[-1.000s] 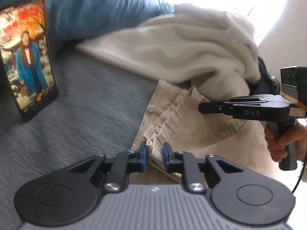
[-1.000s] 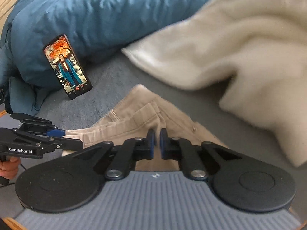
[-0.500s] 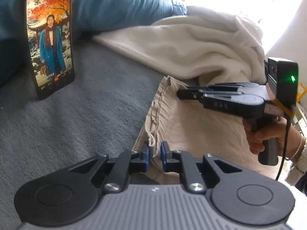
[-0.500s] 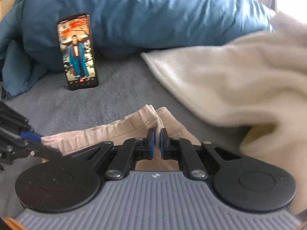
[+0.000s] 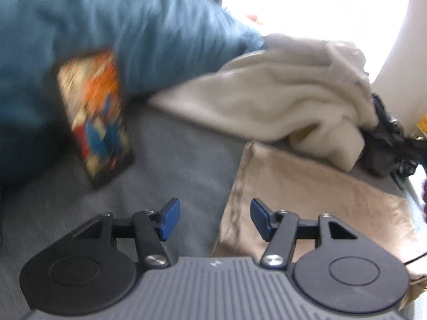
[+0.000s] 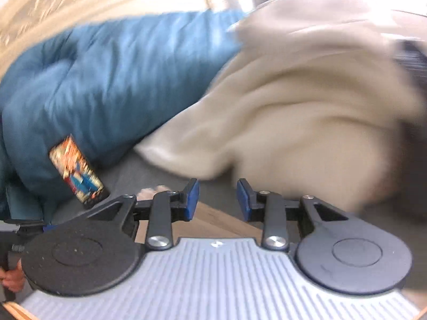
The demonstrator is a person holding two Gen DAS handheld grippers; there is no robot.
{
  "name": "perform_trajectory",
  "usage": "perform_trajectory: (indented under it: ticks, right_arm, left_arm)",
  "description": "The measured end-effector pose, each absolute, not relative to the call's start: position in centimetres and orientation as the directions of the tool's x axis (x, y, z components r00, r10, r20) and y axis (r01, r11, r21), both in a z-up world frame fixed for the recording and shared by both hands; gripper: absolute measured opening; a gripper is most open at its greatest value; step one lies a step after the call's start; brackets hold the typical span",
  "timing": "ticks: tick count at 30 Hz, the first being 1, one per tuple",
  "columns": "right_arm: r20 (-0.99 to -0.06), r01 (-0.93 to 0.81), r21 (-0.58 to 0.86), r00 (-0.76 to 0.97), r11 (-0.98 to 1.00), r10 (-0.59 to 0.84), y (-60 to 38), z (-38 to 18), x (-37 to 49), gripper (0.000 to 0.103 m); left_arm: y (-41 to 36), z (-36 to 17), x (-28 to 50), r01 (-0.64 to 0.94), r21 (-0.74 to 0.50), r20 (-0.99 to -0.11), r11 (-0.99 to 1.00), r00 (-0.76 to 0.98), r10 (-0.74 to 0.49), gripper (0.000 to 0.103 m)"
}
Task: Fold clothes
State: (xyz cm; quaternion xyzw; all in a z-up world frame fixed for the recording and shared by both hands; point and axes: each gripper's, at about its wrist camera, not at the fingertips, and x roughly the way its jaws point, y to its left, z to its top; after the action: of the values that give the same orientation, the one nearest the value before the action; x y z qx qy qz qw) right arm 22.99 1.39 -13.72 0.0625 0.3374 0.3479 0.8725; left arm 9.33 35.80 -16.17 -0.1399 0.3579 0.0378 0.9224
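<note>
Both claws have just let go of the beige trousers [image 5: 307, 200]. Half a second ago each one pinched an edge of the cloth; now the left claw [image 5: 214, 218] stands with its jaws apart and nothing between the blue pads, only the seam edge of the trousers lying on the bed under the gap. The jaws of the right claw [image 6: 217, 200] have also just been opening, less wide, and no cloth is caught between them; a small part of the trousers shows below.

The trousers lie flat on the grey bed [image 5: 173, 160], near its right edge, with one folded side running straight. The far end touches the white blanket [image 5: 267, 101], which is heaped toward the head of the bed. The phone [image 5: 96, 117] leans on the blue duvet [image 5: 106, 26] at the left side, apart from the trousers.

I judge that one fold is now laid down and released. The next step is probably a new grasp for a second fold, and the blanket so close may get in the way.
</note>
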Motion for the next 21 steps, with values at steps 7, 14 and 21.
perform_trajectory:
  ticks: [7,14,21]
  right_arm:
    - [-0.599,-0.329,0.276,0.676,0.903,0.43,-11.7,-13.4,16.8,0.026]
    - [-0.643,-0.38,0.159,0.661,0.911,0.388,-10.4,-17.1,16.2,0.019]
    - [-0.71,-0.366,0.06,0.638,0.928,0.298,-10.3,-21.5,19.3,0.012]
  left_arm:
    - [30.7,-16.8,16.3,-0.112,-0.23,-0.686,0.967,0.723,-0.079,0.062]
    - [27.5,-20.8,20.5,-0.154,-0.078,-0.752,0.985,0.658,0.043,0.061]
    - [26.9,-21.4,20.0,-0.141,0.005,-0.74,0.99,0.665,0.098,0.076]
